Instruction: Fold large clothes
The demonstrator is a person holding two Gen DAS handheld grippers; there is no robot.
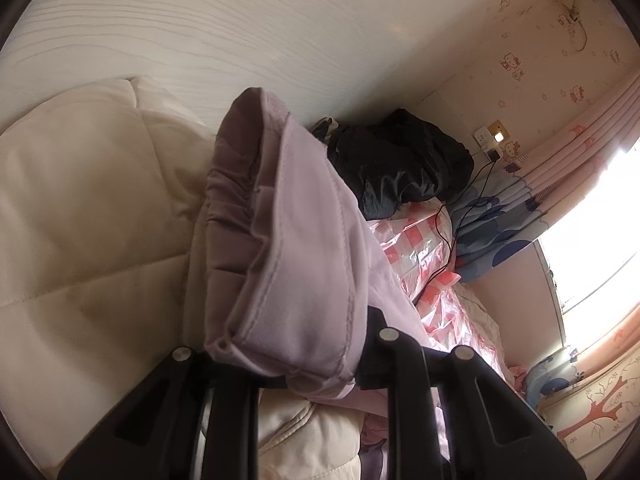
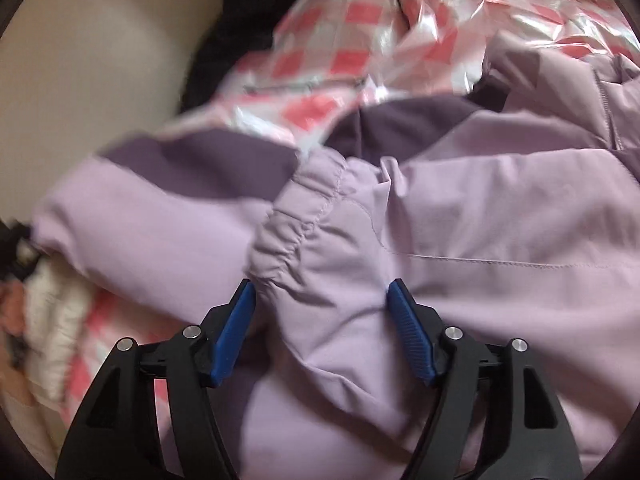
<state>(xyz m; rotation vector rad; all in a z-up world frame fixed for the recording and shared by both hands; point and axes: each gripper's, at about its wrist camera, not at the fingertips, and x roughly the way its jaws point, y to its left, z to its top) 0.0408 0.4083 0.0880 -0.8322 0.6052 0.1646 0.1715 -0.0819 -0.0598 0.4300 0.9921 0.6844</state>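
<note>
Right claw (image 2: pixel 320 304) is seen spread, blue pads (image 2: pixel 234 330) astride the elasticated cuff (image 2: pixel 288 232) of a lilac jacket (image 2: pixel 500 240), not yet pinched on it. Sleeve's long axis runs straight ahead from between the pads, slightly left, so this claw is judged nearest for the next grab. Left claw (image 1: pixel 316 364) is clenched on a raised jacket fold (image 1: pixel 288 240), fingertips hidden by cloth. Jacket lies on the bed, over pink checked plastic (image 2: pixel 352 16). Only the left view shows the cream quilt (image 1: pixel 80 220) leftward and a black garment (image 1: pixel 400 164) beyond.
</note>
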